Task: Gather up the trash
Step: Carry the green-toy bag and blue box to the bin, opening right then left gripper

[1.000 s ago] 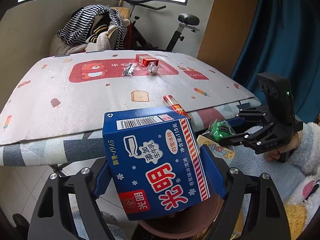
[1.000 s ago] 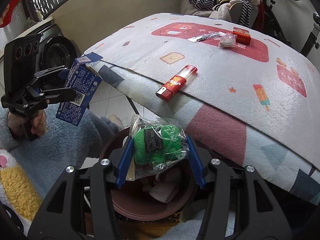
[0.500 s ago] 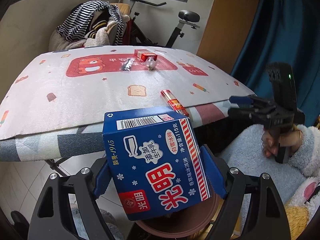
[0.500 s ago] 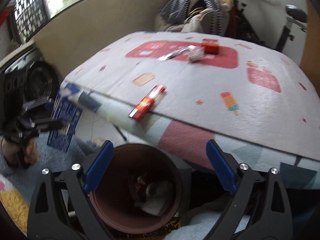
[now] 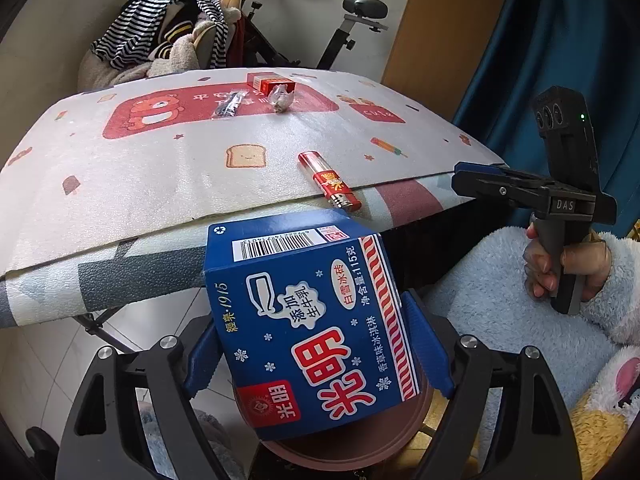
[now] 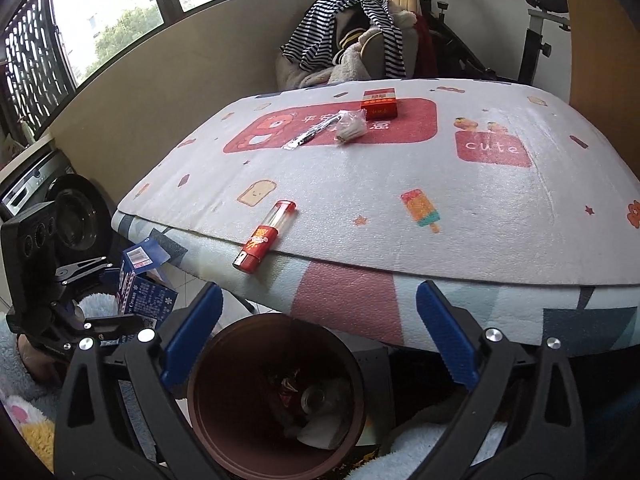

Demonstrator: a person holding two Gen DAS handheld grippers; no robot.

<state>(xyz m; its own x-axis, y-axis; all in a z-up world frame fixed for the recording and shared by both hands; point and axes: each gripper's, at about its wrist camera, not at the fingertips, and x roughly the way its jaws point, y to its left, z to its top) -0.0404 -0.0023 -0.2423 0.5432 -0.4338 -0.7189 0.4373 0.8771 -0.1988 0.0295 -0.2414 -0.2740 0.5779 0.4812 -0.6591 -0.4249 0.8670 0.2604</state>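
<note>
The trash in hand is a blue ice-cream carton (image 5: 316, 328), clamped between the blue pads of the left gripper (image 5: 318, 344), whose jaws press on both its side faces. The carton hangs tilted directly over the rim of a brown bin (image 5: 344, 446) that stands on the floor below the worktop's near edge. From the right wrist view the same carton (image 6: 142, 292) and left gripper (image 6: 102, 296) sit at the far left, lower than the worktop (image 6: 400, 184) and just beside the bin (image 6: 276, 396).

Moving right, the bin's mouth is uncovered and several crumpled scraps (image 6: 316, 408) lie at its bottom. A red lighter (image 6: 264, 236) lies on the patterned worktop cover, right at its front edge, above the bin. Farther back, near the middle of the cover, a thin dark wrapper (image 6: 310, 134), a crumpled clear wrapper (image 6: 350, 128) and a red cigarette pack (image 6: 378, 104) lie close together, the clear wrapper between the other two.

The right gripper (image 6: 320, 332) has its jaws spread wide with nothing between them, framing the bin below. In the left wrist view the right gripper (image 5: 476, 180) hovers off the worktop's right corner, held by a hand (image 5: 568, 264) in a fluffy pale-blue sleeve (image 5: 616, 280).
</note>
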